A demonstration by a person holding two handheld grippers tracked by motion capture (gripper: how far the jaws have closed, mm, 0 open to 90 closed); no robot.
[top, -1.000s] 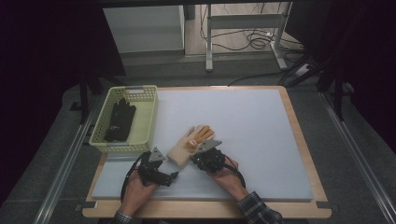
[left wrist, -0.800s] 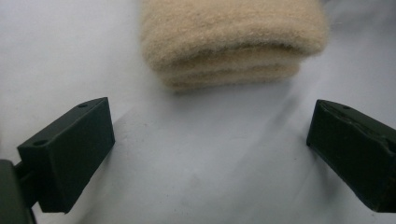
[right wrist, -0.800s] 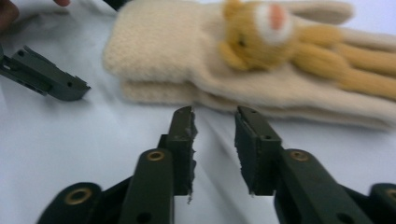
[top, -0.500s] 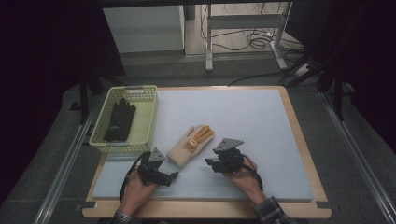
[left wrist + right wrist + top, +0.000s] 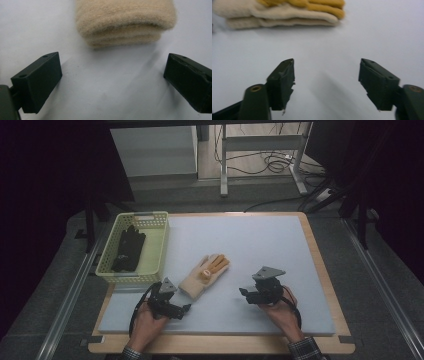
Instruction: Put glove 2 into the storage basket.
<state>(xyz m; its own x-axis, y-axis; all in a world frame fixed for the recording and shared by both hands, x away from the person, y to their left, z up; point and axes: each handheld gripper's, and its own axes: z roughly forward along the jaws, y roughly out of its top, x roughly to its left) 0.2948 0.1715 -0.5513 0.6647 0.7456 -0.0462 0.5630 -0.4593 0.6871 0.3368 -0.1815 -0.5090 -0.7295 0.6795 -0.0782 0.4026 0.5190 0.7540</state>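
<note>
A cream glove with yellow fingers lies flat on the pale blue mat, stacked on another of its kind as seen in the gripper views. My left gripper rests just below its cuff, jaws wide open with the cuff a little ahead of them. My right gripper sits to the right of the gloves, open and holding nothing; the gloves lie ahead of it at upper left.
A pale yellow basket at the mat's left edge holds a black glove. The mat stretches bare to the back and right. A wooden border frames it.
My right gripper has drawn away from the gloves to the right and now rests apart from them. The left gripper has stayed put.
</note>
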